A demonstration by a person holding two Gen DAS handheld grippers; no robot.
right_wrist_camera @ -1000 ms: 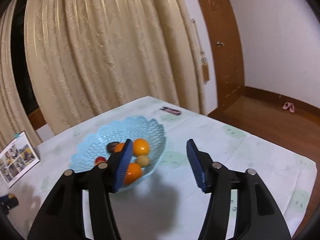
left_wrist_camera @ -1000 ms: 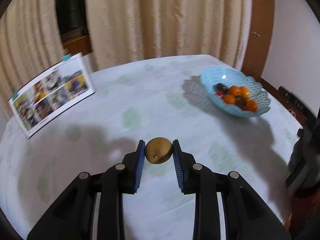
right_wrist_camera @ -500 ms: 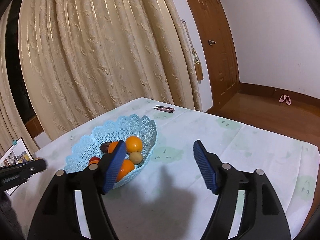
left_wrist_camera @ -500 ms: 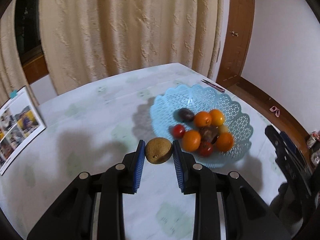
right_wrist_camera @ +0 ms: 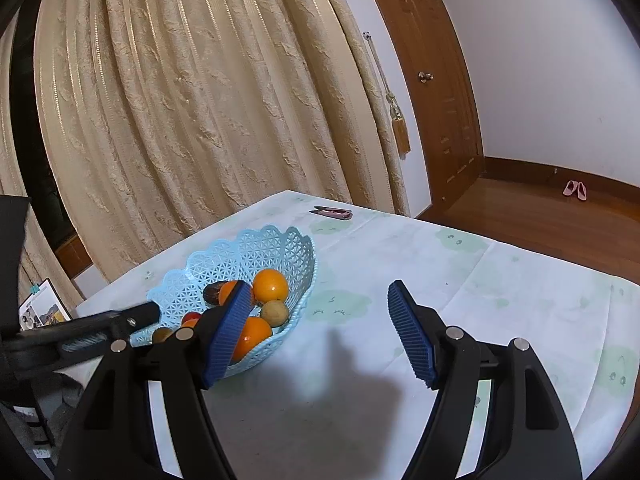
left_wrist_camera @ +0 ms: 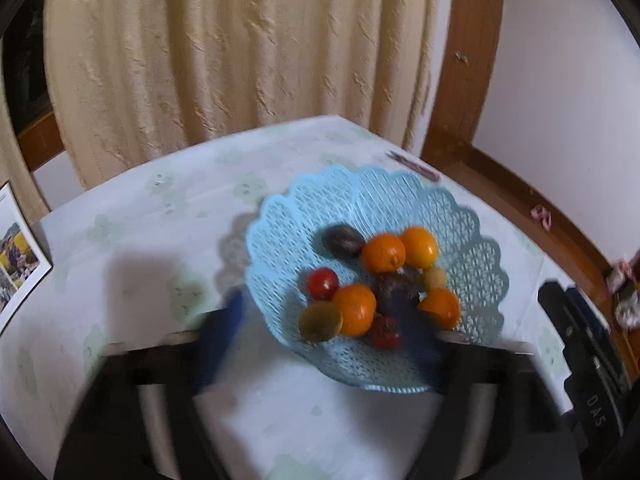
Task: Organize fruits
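Lettering "DAS" (sideways) marks right tool (left_wrist_camera: 592,396).

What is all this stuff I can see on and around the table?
pale cloth-covered table: one, white-green, centre
light blue lattice plastic basket: one, on table
round oranges: four, orange, in basket
small red fruits: two, in basket
dark purple fruits: two, in basket
brown kiwi: one, basket's near side
pink snips: one, table's far edge
beige curtain: behind table
left gripper: black-blue, open, over basket
right gripper: black-blue, open, beside basket
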